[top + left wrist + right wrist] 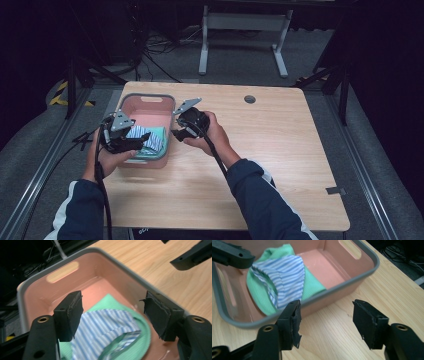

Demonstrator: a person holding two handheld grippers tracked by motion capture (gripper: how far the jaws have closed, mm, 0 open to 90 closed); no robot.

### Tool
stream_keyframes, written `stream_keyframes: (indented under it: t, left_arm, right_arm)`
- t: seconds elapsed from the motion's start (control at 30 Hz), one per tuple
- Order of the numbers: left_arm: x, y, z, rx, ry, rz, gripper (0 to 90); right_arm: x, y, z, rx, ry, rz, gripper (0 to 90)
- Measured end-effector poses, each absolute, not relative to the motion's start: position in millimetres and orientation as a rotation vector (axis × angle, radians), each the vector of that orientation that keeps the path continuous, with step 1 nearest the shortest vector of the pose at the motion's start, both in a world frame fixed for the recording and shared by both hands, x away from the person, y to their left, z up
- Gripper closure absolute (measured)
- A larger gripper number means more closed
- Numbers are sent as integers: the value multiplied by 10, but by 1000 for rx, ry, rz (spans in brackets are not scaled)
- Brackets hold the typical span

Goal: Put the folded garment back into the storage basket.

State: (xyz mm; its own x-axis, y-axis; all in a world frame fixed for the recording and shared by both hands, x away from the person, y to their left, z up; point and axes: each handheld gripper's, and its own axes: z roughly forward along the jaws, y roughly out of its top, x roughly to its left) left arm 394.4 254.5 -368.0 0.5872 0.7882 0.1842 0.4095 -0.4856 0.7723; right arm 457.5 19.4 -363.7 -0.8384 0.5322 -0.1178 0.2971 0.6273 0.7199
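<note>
Striped cloth (283, 275) lies folded on green cloth (259, 293), long axis along the bin (364, 277).

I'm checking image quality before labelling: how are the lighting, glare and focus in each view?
High view: the table is evenly lit, its surroundings dark. Left gripper view: the striped cloth is slightly soft, and there is glare on the basket around its handle slot. Right gripper view: the cloth is sharp, the near jaws a little soft, the top right corner dark.
</note>
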Motion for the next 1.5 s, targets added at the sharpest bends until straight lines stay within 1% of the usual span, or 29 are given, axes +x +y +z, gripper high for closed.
stream_keyframes:
  t: [0.27, 0.4, 0.47, 0.6, 0.7, 1.13, 1.37, 1.5]
  left_arm:
    - [3859, 2267, -3679, 2170, 863, 676, 288]
    - [3838, 2187, -3697, 2183, 845, 653, 276]
    - [3824, 2107, -3714, 2223, 813, 651, 277]
    - [3796, 2020, -3725, 2248, 784, 649, 266]
    - [3774, 1968, -3727, 2245, 768, 628, 266]
    - [3681, 1800, -3793, 2284, 697, 614, 256]
    - [3620, 1704, -3905, 2313, 651, 561, 246]
    - [3611, 1672, -3985, 2335, 635, 555, 233]
  right_arm:
    - [4534, -80, -3620, 675, 2516, 994, 370]
    - [4499, -222, -3609, 672, 2511, 978, 362]
    - [4489, -292, -3601, 669, 2500, 969, 360]
    - [4460, -396, -3595, 666, 2492, 953, 356]
    - [4436, -496, -3593, 676, 2487, 944, 354]
    - [4314, -906, -3615, 704, 2444, 910, 343]
    - [4211, -1102, -3649, 717, 2436, 899, 336]
    - [4142, -1228, -3697, 736, 2430, 892, 327]
